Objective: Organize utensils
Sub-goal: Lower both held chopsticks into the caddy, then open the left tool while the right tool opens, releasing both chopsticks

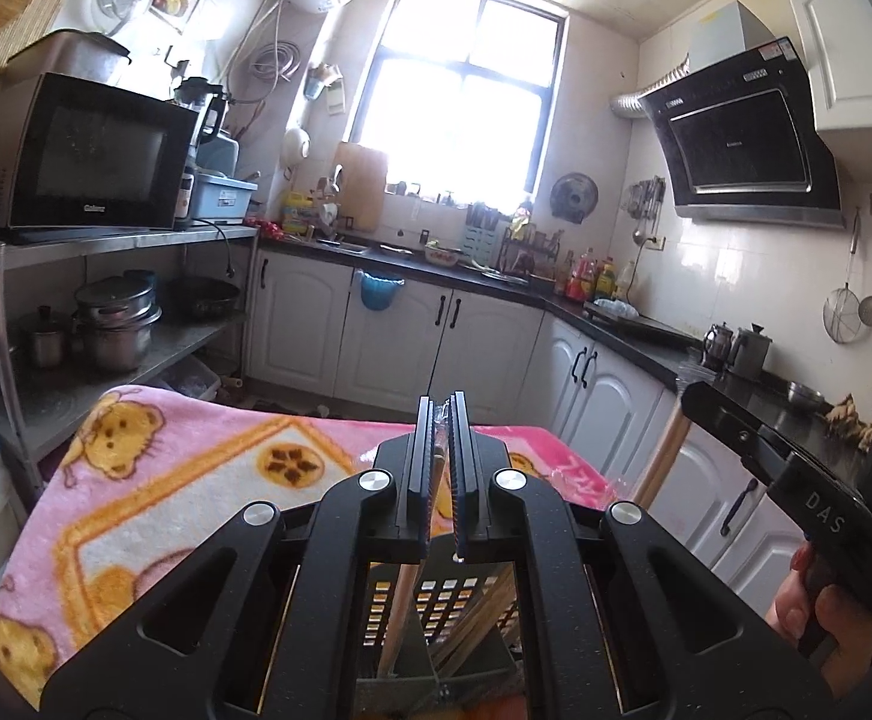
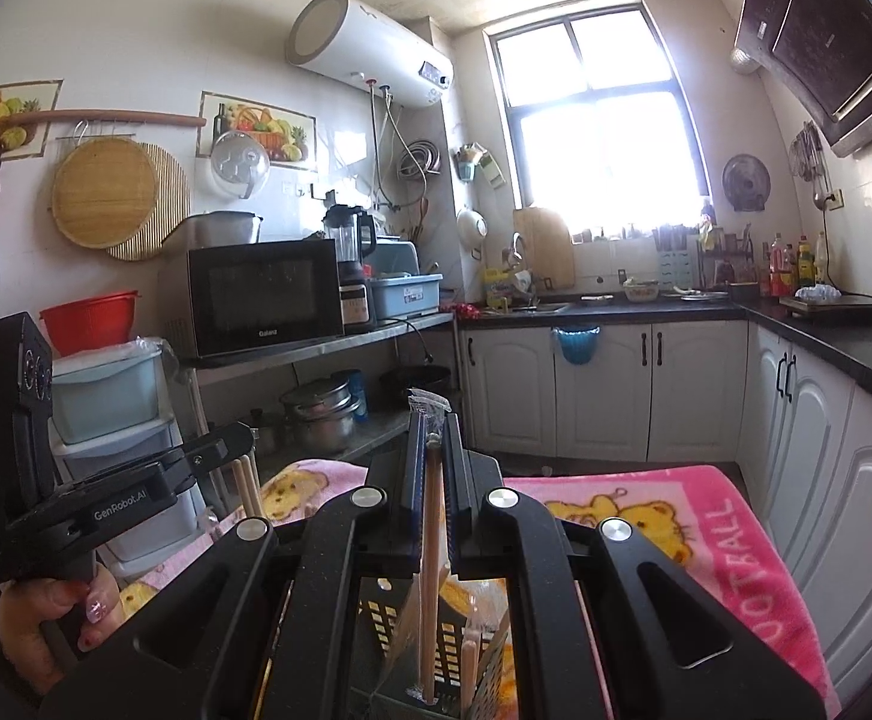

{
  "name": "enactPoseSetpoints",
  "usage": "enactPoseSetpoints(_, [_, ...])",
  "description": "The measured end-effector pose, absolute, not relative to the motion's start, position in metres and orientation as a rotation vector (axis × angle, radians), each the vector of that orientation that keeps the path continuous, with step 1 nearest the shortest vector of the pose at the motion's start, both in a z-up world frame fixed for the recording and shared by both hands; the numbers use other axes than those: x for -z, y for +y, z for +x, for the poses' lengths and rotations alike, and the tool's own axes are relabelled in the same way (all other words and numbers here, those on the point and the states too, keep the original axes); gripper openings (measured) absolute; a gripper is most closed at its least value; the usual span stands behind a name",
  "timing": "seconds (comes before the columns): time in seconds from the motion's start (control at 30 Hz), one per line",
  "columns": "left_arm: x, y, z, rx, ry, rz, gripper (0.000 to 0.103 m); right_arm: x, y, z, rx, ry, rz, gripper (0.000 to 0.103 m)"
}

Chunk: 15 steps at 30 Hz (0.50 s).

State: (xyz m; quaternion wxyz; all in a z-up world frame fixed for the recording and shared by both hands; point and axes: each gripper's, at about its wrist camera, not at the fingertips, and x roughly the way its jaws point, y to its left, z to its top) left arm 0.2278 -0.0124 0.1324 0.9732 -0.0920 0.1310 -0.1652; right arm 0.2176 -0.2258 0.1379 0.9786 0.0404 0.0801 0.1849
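Utensils partly sorted: several wooden sticks stand in the perforated holder [image 2: 436, 648] on the pink blanket [image 2: 676, 516]; right gripper [image 2: 433, 468] clamps a wrapped chopstick [image 2: 432, 516] above it; left gripper [image 1: 443, 450] pinches another wrapped stick [image 1: 436, 468]; both remain to drop in

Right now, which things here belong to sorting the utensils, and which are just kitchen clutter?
Job:
left tool, shut on wrapped chopsticks
right tool, shut on a wrapped chopstick
perforated utensil holder

Lying about:
microwave
pots
blender
pink blanket
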Motion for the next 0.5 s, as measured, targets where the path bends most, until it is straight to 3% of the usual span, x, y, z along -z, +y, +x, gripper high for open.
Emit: enactPoseSetpoints(0.5, [-0.1, -0.014, 0.233, 0.34, 0.355, -0.188, 0.003, -0.115, -0.221, 0.221, -0.359, 0.214, 0.098, 0.006])
